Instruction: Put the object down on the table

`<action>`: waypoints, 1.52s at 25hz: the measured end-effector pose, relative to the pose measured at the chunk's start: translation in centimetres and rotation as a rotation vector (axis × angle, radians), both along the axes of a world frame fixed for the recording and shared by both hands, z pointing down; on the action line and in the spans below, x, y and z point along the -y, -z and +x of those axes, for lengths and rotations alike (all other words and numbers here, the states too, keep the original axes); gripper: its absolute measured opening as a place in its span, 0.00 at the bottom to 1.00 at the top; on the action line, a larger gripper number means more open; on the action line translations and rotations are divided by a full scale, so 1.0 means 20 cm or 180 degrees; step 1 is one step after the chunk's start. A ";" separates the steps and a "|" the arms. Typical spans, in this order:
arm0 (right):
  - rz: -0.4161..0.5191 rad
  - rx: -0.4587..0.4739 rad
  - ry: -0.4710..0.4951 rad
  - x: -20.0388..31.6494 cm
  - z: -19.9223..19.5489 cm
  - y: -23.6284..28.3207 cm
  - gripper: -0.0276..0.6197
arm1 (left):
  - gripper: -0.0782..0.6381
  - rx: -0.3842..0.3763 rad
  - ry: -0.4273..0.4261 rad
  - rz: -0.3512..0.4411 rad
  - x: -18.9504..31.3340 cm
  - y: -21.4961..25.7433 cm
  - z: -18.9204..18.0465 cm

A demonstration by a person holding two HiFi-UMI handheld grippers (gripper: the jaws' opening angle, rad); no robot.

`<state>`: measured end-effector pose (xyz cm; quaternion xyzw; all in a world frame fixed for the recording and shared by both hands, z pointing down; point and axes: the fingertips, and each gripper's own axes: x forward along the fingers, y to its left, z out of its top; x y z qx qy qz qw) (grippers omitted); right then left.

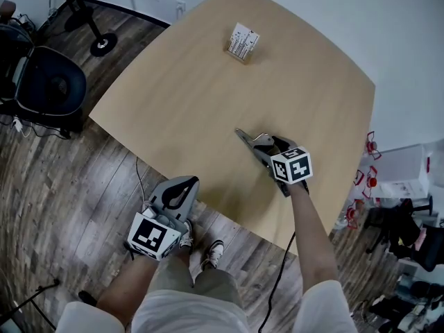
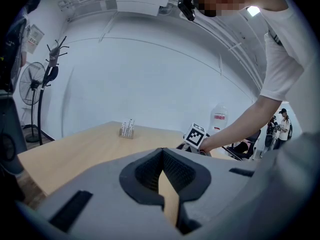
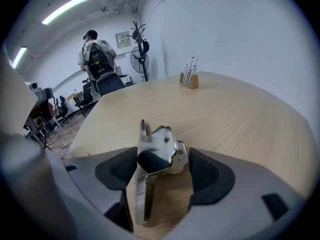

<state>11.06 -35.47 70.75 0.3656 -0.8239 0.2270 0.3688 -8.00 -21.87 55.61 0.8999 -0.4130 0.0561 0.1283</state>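
The jaws of the right gripper are pressing on either side of the metal tool, holding it at centre frame over the wooden table, while the left gripper, jaws together and empty, is hanging off the table's edge at lower left.

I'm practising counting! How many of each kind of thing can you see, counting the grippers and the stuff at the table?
grippers: 2
tool: 1
card stand: 1
Total: 4
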 end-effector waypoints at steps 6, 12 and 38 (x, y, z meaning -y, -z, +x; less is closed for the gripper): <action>0.0080 0.0017 -0.0076 -0.02 0.02 0.04 0.51 | 0.12 0.0009 -0.0009 0.0015 -0.01 0.02 -0.01; 0.0149 0.0018 -0.0138 -0.06 0.04 0.10 0.51 | 0.12 0.0003 -0.0090 0.0056 -0.02 0.05 0.04; 0.0969 0.0739 -0.1001 -0.58 0.34 0.71 0.04 | 0.12 0.0240 -0.0093 0.0398 -0.33 0.40 0.12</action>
